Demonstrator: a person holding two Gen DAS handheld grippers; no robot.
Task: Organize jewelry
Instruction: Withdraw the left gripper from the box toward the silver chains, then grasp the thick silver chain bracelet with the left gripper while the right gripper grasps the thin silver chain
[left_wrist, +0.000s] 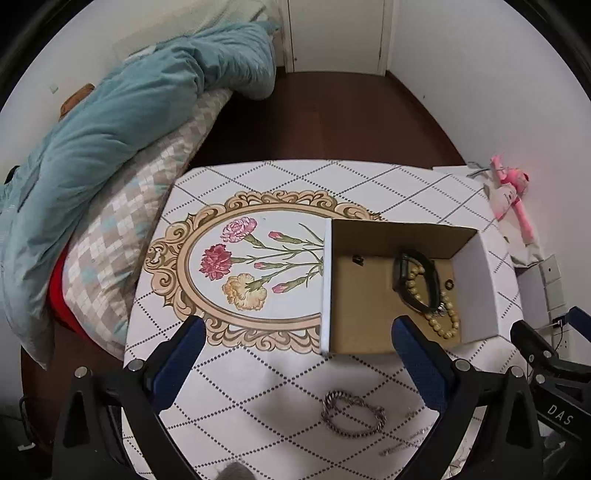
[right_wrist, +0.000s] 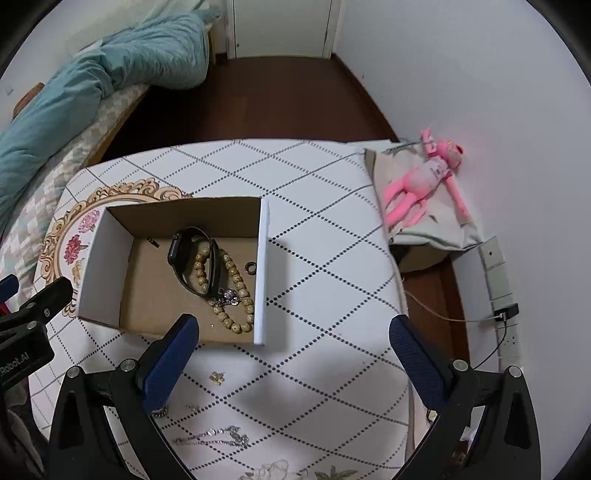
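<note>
An open cardboard box (left_wrist: 476, 291) (right_wrist: 99, 266) stands on the patterned table. It holds a black watch (left_wrist: 417, 280) (right_wrist: 184, 254), a wooden bead bracelet (left_wrist: 443, 317) (right_wrist: 232, 291), a small dark ring (right_wrist: 252, 266) and a silver piece (right_wrist: 229, 295). A silver chain bracelet (left_wrist: 352, 413) lies on the table between my left fingers. A thin silver necklace (right_wrist: 218, 435) and a small gold earring (right_wrist: 217, 376) lie in front of the box. My left gripper (left_wrist: 297, 343) is open and empty above the chain bracelet. My right gripper (right_wrist: 293, 339) is open and empty, right of the box.
A bed with a teal quilt (left_wrist: 122, 122) sits left of the table. A pink plush toy (right_wrist: 424, 184) lies on a bag at the right, by the wall. Wall sockets and a cable (right_wrist: 502, 314) are at the far right. Dark floor lies beyond the table.
</note>
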